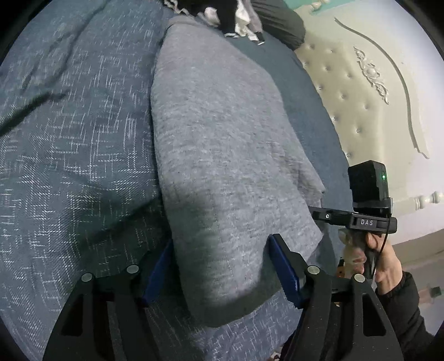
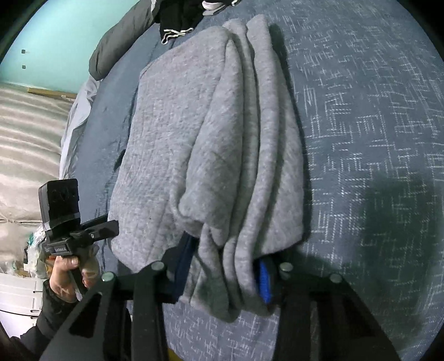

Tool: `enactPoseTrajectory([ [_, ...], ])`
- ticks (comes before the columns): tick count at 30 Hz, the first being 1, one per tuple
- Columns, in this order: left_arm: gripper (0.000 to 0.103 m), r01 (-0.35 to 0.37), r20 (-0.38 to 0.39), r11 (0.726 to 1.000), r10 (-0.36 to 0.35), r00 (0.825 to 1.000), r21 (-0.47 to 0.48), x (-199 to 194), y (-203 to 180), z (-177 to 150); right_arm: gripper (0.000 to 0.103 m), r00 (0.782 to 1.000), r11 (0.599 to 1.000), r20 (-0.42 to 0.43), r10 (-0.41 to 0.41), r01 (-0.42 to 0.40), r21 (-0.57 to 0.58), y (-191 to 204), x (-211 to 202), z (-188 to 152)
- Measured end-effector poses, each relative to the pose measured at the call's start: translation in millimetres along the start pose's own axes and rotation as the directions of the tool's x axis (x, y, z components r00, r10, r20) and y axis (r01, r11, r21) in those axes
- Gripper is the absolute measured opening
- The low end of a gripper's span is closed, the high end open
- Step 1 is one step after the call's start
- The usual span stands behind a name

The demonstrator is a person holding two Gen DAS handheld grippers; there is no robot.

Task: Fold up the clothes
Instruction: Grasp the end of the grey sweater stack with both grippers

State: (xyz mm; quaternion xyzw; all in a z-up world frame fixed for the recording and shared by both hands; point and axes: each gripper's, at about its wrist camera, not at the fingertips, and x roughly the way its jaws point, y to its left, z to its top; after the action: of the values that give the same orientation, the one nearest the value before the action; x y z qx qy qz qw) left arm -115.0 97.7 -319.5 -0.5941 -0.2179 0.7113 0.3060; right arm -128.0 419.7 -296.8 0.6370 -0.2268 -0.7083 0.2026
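A grey fleece garment lies folded lengthwise on a blue patterned bedspread. My left gripper straddles its near end with blue pads set wide apart; the jaws stand open, the right finger resting on the cloth. In the right wrist view the same garment shows several stacked folds. My right gripper is shut on the bunched near edge of those folds, cloth squeezed between its pads. A hand holds each gripper's handle, seen from the other camera.
A heap of black and white clothes and a dark jacket lie at the far end of the bed. A cream tufted headboard borders one side. Pale bedding sits beyond the bed's edge under a teal wall.
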Motion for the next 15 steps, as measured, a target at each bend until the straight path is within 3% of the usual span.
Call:
enactPoseTrajectory([
  [6,0.073,0.017,0.005,1.0,-0.017,1.0,-0.022,11.8,3.1,9.7,0.045,1.0,1.0,0.016,-0.025,0.026,-0.016,9.9,13.0,5.2],
  [10,0.068,0.001,0.029,1.0,-0.001,1.0,0.005,4.0,-6.5,3.5,0.031,0.999,0.998,0.033,-0.03,0.032,-0.052,23.9,14.3,7.3],
  [15,0.069,0.018,0.015,1.0,-0.018,1.0,-0.015,8.6,1.5,4.2,0.038,0.999,1.0,0.032,-0.003,0.004,-0.017,12.8,18.5,9.0],
])
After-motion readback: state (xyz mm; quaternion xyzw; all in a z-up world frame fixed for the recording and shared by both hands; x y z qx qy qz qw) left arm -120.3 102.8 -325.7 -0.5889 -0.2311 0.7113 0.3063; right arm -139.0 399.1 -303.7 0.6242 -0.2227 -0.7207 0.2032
